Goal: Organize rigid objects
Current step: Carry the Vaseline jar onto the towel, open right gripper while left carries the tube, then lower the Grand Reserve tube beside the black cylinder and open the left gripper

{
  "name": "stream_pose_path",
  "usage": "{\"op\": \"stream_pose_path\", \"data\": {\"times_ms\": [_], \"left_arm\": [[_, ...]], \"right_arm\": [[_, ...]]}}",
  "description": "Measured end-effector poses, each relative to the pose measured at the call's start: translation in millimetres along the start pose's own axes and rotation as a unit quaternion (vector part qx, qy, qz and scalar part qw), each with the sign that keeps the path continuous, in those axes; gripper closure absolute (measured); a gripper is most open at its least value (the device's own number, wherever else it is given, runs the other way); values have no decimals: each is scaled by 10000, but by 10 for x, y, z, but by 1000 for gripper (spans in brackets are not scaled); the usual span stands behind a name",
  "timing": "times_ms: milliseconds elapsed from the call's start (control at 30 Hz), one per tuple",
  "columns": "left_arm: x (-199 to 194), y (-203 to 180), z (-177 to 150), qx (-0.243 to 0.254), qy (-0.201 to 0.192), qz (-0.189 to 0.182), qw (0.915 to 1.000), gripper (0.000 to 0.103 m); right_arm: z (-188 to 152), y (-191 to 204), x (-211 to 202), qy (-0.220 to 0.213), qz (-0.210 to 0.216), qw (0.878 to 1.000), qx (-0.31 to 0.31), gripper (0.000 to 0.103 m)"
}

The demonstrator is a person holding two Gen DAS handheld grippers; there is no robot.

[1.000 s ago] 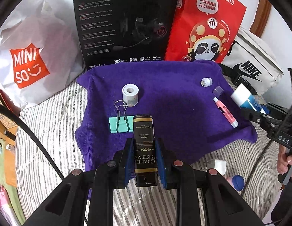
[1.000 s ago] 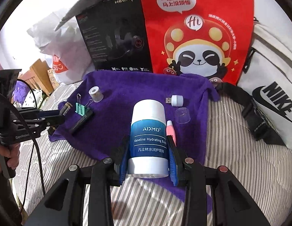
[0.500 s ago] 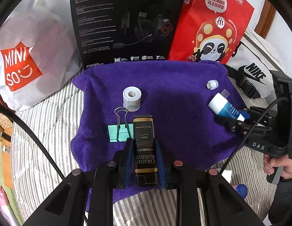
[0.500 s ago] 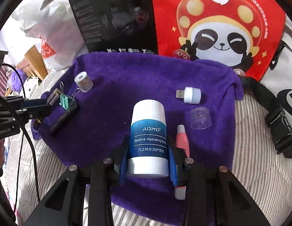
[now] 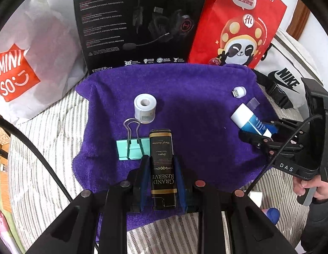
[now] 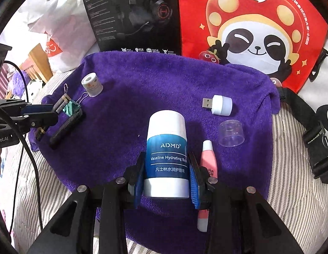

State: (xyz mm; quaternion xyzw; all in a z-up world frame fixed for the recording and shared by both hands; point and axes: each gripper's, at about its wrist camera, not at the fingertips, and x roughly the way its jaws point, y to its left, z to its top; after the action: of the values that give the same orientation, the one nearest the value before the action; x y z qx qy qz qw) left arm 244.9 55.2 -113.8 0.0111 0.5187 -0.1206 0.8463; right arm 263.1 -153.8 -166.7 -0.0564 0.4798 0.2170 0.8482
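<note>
I am counting two grippers, the left gripper (image 5: 163, 182) and the right gripper (image 6: 166, 182), each one pinching a single item: one black tin (image 5: 163, 169) and one balm tube (image 6: 167, 156). On the one purple towel (image 6: 159, 84) I am also seeing one tape roll (image 5: 145, 108), one green clip (image 5: 132, 150), one USB light (image 6: 220, 105), one clear cap (image 6: 231, 133) and one pink pen (image 6: 207, 169). Behind it I am counting one black box (image 5: 138, 21) and three bags: one red bag (image 6: 253, 27), one Miniso bag (image 5: 34, 63) and one Nike bag (image 5: 289, 78).
</note>
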Motion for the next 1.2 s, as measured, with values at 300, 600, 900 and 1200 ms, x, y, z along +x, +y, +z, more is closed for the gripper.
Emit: {"op": "stream_pose_path", "data": {"times_ms": [300,600,900,1200], "left_arm": [[69,-64,18,76,78,-57,9999,80],[192,-188,52,155,211,-120,9996,80],[414,-281,86,189,387,-210,9989,80],[417,-238,117,233,369,-111,9990,79]], "right_arm": [[-39,-35,-40,80,228,9997,39,56],[-118,-104,-260,-33,186,9996,200,56],[-249,-261,-640,-323,69,9984,466,55],[-437,-299,-868,-480,64,9964,694,55]]}}
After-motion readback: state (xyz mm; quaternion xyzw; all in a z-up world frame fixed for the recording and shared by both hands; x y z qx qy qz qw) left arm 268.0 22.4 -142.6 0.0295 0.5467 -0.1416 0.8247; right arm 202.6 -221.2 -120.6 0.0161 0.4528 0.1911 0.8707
